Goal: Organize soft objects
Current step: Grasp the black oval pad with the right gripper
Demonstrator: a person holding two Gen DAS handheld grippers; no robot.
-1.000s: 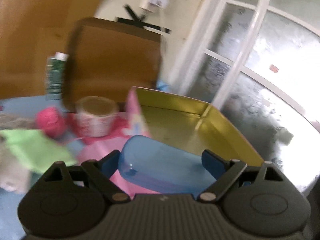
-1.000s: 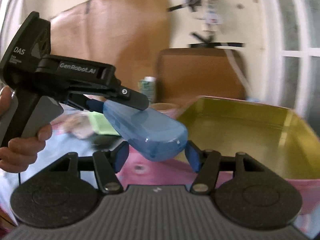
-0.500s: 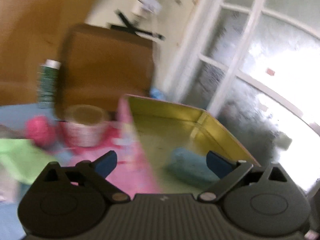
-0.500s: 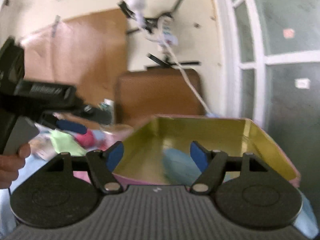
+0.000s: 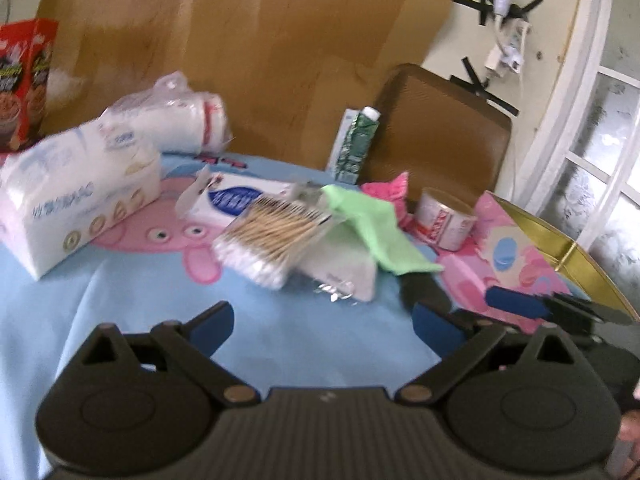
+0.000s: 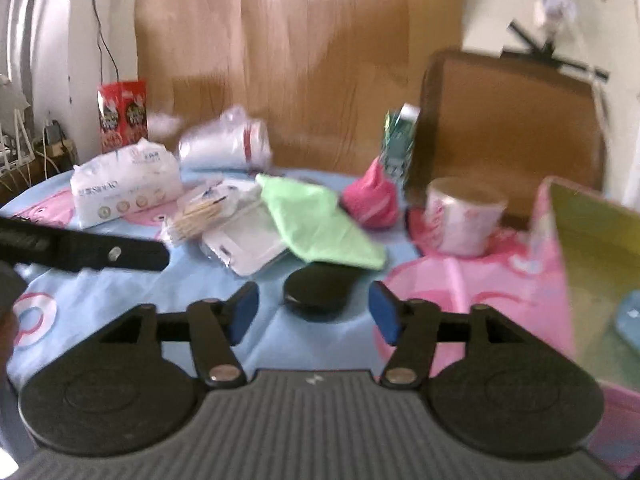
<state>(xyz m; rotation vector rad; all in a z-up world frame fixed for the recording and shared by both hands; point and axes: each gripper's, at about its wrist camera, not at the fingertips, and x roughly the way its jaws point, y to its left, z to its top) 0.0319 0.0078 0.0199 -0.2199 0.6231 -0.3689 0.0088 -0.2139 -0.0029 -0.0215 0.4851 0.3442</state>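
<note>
My left gripper (image 5: pixel 322 326) is open over the blue tablecloth, its jaws closing slightly with nothing between them. Ahead of it lie a pack of cotton swabs (image 5: pixel 272 240), a green cloth (image 5: pixel 372 228) and a pink cloth (image 5: pixel 388 188). My right gripper (image 6: pixel 314 314) is open too, its jaws closing on nothing. A black round object (image 6: pixel 316 292) lies on the table just beyond its fingertips, untouched. The green cloth (image 6: pixel 320 220) and pink cloth (image 6: pixel 372 196) sit further back. The blue case (image 6: pixel 630 320) rests inside the pink box (image 6: pixel 556 248) at the right edge.
A tissue pack (image 5: pixel 76 200), a bagged white roll (image 5: pixel 176 120), a white box (image 5: pixel 236 196), a paper roll (image 5: pixel 446 220), a green carton (image 5: pixel 356 144) and a red box (image 5: pixel 24 76) crowd the table. Brown board and a chair back stand behind.
A second ago both grippers held the blue case over the box. It then dropped into the box, and both grippers have swung left toward the pile on the table.
</note>
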